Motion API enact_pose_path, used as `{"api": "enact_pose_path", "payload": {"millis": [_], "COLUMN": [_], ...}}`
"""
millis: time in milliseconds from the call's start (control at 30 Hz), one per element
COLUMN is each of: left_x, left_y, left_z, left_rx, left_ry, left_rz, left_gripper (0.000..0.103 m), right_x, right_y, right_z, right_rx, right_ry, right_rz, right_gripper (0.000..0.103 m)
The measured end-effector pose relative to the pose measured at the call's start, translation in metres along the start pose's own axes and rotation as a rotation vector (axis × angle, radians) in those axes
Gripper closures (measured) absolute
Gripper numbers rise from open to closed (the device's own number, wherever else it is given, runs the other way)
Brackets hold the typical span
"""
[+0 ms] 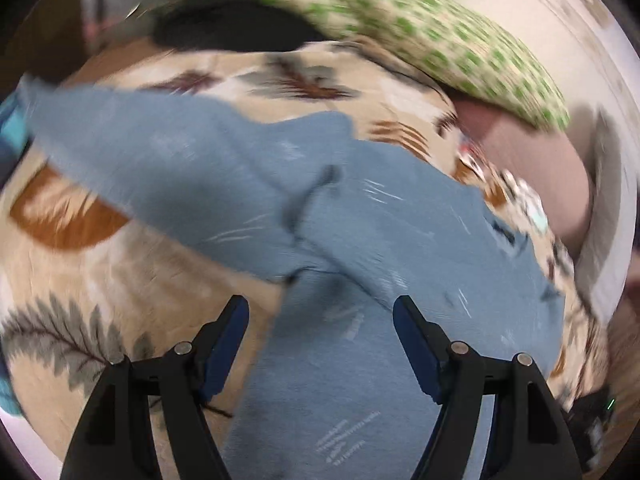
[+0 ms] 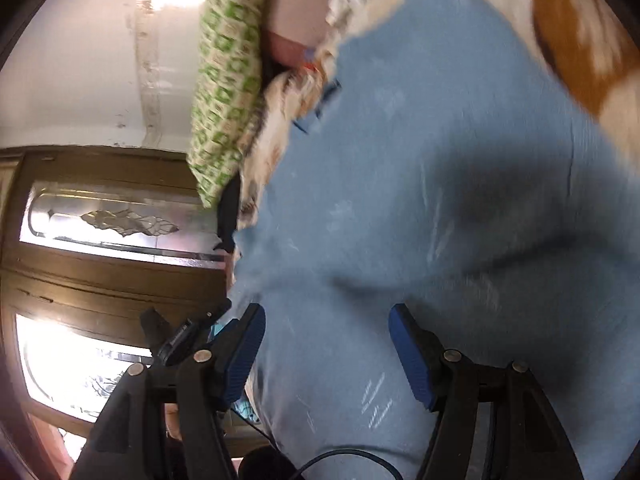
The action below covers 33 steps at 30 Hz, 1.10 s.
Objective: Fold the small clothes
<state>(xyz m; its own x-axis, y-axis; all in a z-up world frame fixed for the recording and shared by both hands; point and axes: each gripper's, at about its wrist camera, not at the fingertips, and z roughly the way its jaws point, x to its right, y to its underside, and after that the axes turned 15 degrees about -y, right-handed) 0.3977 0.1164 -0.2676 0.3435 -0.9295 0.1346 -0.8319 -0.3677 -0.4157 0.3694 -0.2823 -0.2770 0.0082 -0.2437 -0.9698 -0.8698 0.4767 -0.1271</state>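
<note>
Left gripper (image 1: 320,344) pitched steeply down over the bed, fingers (image 1: 228,344) spread wide, nothing clamped. Blue garment (image 1: 248,168) lies on the leaf-print bedspread (image 1: 100,272); one strip of it runs up between the open fingers, but the pads aren't pressing on it. Garment is creased and partly folded over itself near the middle, one arm of cloth stretching to upper left, another to the right edge. Frame is motion-blurred.

Right gripper (image 2: 326,352) points at a shallower downward angle, view rolled sideways. Fingers (image 2: 412,356) apart as well, same blue garment (image 2: 440,160) filling the gap and most of the frame; no pinch visible. Can't tell if the pads brush the cloth.

Green-patterned pillow (image 1: 420,28) sits at the far edge of the bed, black cloth (image 1: 232,28) beside it, pinkish pillow (image 1: 532,168) just below the green one. Right view shows the green-patterned pillow (image 2: 228,80) next to a wooden door with glass panels (image 2: 100,220). A thin black cable (image 2: 348,460) crosses the bottom of the right view.
</note>
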Motion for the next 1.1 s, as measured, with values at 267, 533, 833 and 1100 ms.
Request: {"api": "enact_pose_path", "payload": {"millis": [267,533,833,1100], "left_x": [-0.018,-0.002,-0.004,-0.002], "left_y": [-0.011,-0.021,-0.011,-0.008], "left_z": [0.028,0.023,0.009,-0.002], "left_rx": [-0.043,-0.002,0.028,0.072], "left_ry": [0.151,0.158,0.2,0.317], "left_rz": [-0.164,-0.178,-0.182,-0.158], "left_gripper": [0.028,0.028,0.028,0.028], "right_x": [0.019,0.017,0.017,0.015], "right_y": [-0.003,-0.008,-0.014,-0.012], "right_z": [-0.008,-0.021,-0.035,-0.026], "right_rx": [0.091,0.178,0.266,0.204], "right_ry": [-0.045,-0.045,-0.019,-0.054], "right_rz": [0.066,0.059,0.018,0.036], "right_gripper": [0.037,0.039,0.045,0.054]}}
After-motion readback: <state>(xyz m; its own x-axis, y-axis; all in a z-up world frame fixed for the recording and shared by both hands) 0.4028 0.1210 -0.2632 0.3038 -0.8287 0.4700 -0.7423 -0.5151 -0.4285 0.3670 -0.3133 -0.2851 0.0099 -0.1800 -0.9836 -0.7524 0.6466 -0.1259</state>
